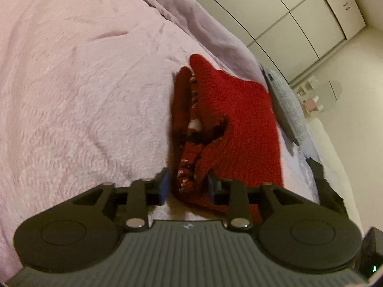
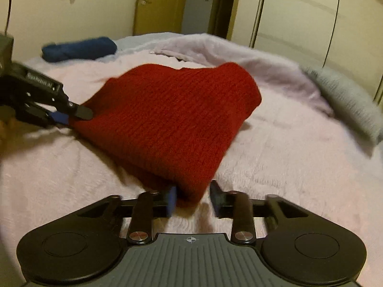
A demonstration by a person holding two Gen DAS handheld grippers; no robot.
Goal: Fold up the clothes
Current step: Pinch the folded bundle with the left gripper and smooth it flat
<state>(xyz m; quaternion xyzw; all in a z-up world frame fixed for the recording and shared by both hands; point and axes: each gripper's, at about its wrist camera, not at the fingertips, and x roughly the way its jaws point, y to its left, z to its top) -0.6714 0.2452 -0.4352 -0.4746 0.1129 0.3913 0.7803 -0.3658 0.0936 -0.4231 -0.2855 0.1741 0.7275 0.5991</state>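
Gripping a bunched corner of the red knitted sweater (image 1: 229,119), the left gripper (image 1: 188,184) held its blue-padded fingers (image 1: 164,186) narrowly apart with fabric packed between them. At lower centre of the right wrist view, the right gripper (image 2: 193,199) pinched another corner between fingers set a little apart. Small pale lettering on the left gripper's body, at the left edge there, was too blurred to read. The sweater sat mid-frame, tented up above the pink fluffy blanket (image 2: 287,167), showing a black-and-white pattern inside its fold.
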